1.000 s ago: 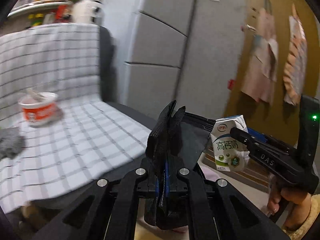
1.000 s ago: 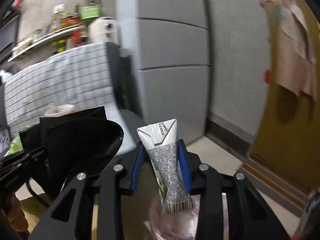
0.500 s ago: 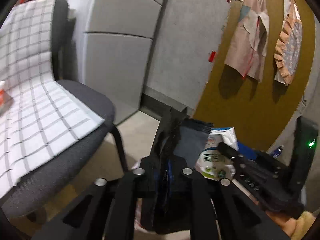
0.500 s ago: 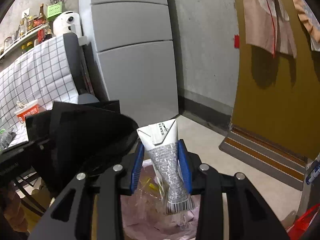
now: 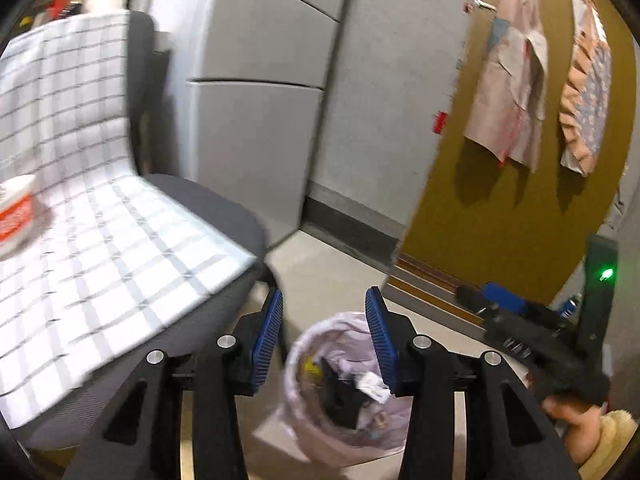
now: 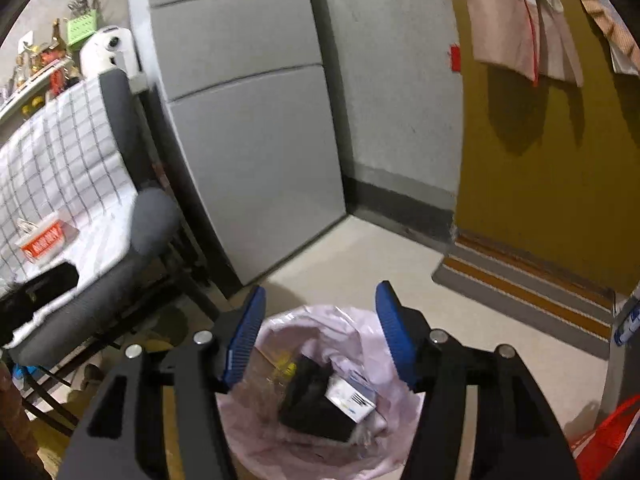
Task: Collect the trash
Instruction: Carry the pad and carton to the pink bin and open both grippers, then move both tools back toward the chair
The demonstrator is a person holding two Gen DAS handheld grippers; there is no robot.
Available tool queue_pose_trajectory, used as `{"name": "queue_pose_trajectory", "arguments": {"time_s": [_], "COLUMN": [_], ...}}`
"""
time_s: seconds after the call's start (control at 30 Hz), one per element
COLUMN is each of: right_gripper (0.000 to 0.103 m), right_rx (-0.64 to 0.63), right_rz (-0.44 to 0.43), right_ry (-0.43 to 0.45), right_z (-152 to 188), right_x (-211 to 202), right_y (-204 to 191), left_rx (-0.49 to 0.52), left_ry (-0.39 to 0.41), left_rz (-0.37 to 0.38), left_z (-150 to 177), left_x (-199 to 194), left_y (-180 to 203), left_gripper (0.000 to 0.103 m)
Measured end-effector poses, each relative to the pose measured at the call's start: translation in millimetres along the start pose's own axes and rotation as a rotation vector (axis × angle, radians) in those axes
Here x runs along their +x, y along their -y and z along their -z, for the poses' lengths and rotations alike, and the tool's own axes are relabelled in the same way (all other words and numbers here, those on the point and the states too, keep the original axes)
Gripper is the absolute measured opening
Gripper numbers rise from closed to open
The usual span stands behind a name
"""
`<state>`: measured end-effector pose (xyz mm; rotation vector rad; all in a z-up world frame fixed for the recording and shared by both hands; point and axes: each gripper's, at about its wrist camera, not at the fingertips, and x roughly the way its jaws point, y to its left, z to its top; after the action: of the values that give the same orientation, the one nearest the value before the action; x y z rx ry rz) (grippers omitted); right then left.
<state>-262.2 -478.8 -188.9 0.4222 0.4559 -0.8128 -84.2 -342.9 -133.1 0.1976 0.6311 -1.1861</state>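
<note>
- The instant-noodle cup (image 5: 14, 216) sits far left on the checked cloth (image 5: 100, 240) draped over the grey chair (image 5: 216, 216); it is trash not yet collected, and I judge that a hasty reach could tip it on the soft, sloping cloth and spill whatever is left inside
- The left claw (image 5: 324, 334) hangs above the bin with nothing between its blue pads (image 5: 266, 340); its jaws are opening, about half spread, and swinging back towards the chair from here could catch the seat edge just beside its left finger
- The trash bin (image 5: 304, 344), lined with a pale pink bag (image 6: 304, 320), stands on the floor just below both claws; the liner looks thin and loose, so a claw dipping lower could snag it and drag it off the rim
- Inside the bin lie a black wrapper (image 6: 308, 396) and a milk carton (image 6: 352, 396), the carton leaning on the wrapper; the pile seems to sit fairly high, so later pieces may bounce out if dropped from above
- The right claw (image 6: 318, 334) hovers over the bin mouth, empty, its jaws opening to a bit more than half; it sits near the left claw, and the two could knock together if both pull away at once
- At the far right a red bag (image 6: 608, 432) lies on the floor, near enough to trip a careless step
</note>
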Motion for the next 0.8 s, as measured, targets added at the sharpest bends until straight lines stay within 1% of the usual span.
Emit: {"name": "queue_pose_trajectory", "arguments": {"time_s": [0.07, 0.17, 0.23, 0.37, 0.47, 0.57, 0.63, 0.73, 0.77, 0.8], "right_gripper": [0.057, 0.057, 0.057, 0.057, 0.057, 0.057, 0.057, 0.057, 0.057, 0.057], "right_rx": [-0.021, -0.060, -0.102, -0.182, -0.248, -0.313, -0.370, -0.425, -0.442, -0.454], "right_rz": [-0.032, -0.109, -0.167, -0.264, -0.334, -0.402, -0.446, -0.508, -0.529, -0.541], "right_ry": [0.017, 0.039, 0.049, 0.056, 0.054, 0.046, 0.048, 0.046, 0.047, 0.047], "right_z": [-7, -16, -18, -22, -26, -29, -29, -29, -29, -28], "right_x": [-7, -19, -26, -32, -36, -40, -41, -40, -39, -38], "right_y": [-15, -45, -72, -119, -158, -195, -224, -260, -274, -282], "left_rx": [-0.005, -0.001, -0.016, -0.069, -0.116, -0.162, -0.191, -0.230, -0.237, -0.250], "left_ry": [0.013, 0.028, 0.031, 0.043, 0.057, 0.080, 0.091, 0.120, 0.128, 0.139], "left_rz": [-0.037, -0.111, -0.158, -0.245, -0.316, -0.398, -0.435, -0.541, -0.564, -0.605], "left_z": [1, 9, 16, 31, 39, 43, 44, 45, 45, 46], "left_x": [-17, -47, -67, -103, -128, -151, -164, -186, -191, -200], "left_y": [-11, -27, -39, -68, -93, -122, -139, -169, -175, -186], "left_gripper": [0.045, 0.045, 0.045, 0.045, 0.047, 0.050, 0.050, 0.051, 0.052, 0.054]}}
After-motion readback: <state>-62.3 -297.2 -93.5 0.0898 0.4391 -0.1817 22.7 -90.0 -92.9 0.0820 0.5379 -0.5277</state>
